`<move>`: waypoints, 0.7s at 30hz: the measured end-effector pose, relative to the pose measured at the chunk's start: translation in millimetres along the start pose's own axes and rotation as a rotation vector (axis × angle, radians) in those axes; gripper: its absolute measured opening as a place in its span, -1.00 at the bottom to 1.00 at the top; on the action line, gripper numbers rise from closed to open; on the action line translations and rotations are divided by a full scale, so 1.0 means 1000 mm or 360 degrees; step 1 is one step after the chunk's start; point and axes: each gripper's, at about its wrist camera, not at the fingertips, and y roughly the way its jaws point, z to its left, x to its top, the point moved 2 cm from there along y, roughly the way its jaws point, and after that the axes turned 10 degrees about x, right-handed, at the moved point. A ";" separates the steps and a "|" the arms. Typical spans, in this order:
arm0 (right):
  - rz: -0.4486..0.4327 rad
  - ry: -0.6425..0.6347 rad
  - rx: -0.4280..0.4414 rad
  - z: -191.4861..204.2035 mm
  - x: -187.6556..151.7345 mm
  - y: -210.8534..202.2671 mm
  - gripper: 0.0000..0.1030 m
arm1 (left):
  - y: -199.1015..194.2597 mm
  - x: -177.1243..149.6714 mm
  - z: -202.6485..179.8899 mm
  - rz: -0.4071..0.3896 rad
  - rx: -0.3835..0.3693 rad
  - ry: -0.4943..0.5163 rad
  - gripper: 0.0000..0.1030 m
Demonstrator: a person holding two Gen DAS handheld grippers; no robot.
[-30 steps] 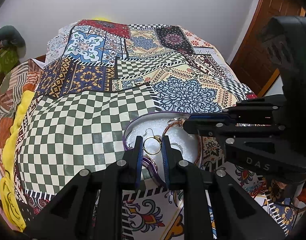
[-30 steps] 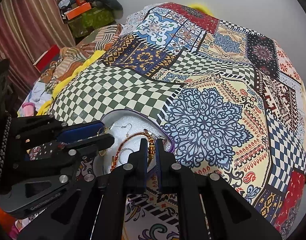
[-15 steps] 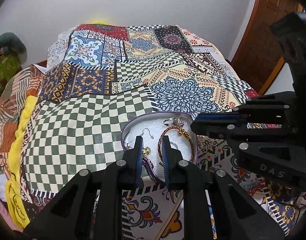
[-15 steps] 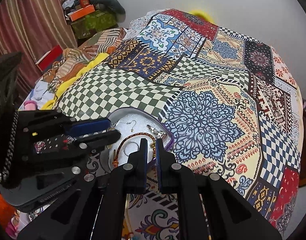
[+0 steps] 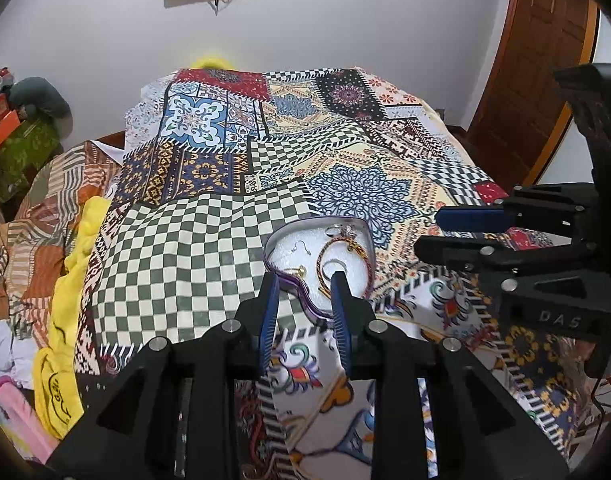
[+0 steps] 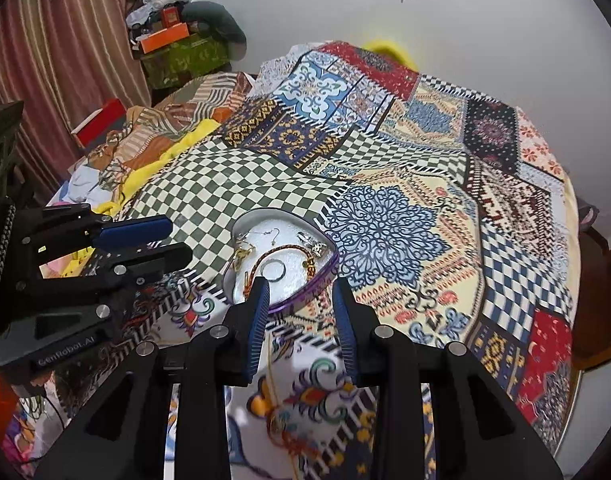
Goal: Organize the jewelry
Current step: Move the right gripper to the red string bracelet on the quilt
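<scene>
A heart-shaped tray with a purple rim and white lining lies on the patchwork bedspread. Inside it are a red-gold braided bracelet, a silver ring, a hook earring, a gold earring and a silver piece. My left gripper hovers over the tray's near edge. Its jaws are opening with nothing gripped. My right gripper hangs just short of the tray, also opening and empty.
A thin cord with a reddish pendant lies on the bedspread near me. Yellow cloth and piled clothes line the bed's left side. A wooden door stands at the right, with boxes and a curtain at the far left.
Both grippers have pulled back and risen from the tray, and their jaws have parted. The gold earring that was between the left fingers now lies in the tray.
</scene>
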 end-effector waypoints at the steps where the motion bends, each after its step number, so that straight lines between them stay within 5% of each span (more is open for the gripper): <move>1: -0.0011 -0.0002 -0.0006 0.001 -0.001 -0.004 -0.43 | -0.005 -0.002 -0.001 -0.0005 -0.0004 -0.0003 -0.50; 12: -0.0109 0.0018 -0.0058 -0.002 -0.027 -0.046 -0.43 | -0.039 -0.019 -0.027 -0.0039 -0.0072 0.0042 -0.36; 21: -0.0031 0.0055 -0.0095 -0.018 -0.064 -0.045 -0.43 | -0.025 -0.042 -0.062 0.0081 -0.0181 0.0111 -0.36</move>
